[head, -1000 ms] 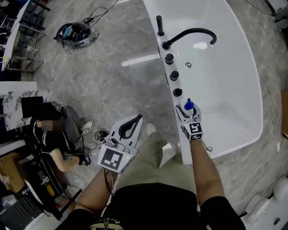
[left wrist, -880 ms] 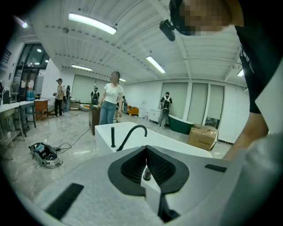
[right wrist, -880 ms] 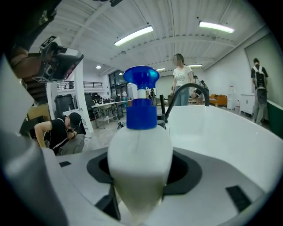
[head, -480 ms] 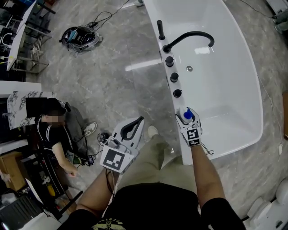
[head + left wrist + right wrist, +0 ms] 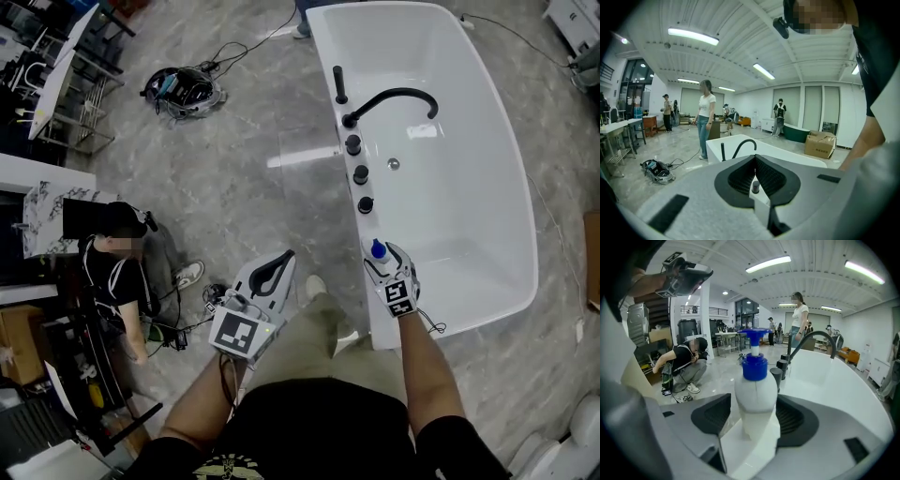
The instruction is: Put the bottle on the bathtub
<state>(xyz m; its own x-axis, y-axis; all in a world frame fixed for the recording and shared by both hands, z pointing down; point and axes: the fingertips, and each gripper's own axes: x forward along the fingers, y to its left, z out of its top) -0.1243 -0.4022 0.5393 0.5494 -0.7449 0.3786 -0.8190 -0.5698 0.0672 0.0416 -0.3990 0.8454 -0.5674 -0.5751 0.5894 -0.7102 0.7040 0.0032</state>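
The bottle (image 5: pixel 755 394), its base hidden, stands upright, clamped in the right gripper (image 5: pixel 386 267) at the bathtub's (image 5: pixel 375 314) near ledge, 6 o'clock of the knobs (image 5: pixel 360 174). The left gripper (image 5: pixel 279 262), jaws together and empty, hangs at 9 o'clock over open floor.

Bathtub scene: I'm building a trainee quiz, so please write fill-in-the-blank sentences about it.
The right gripper is shut on a white bottle with a ____ pump.
The curved faucet on the bathtub is ____.
The left gripper, jaws together, holds ____.
Missing: blue; black; nothing.
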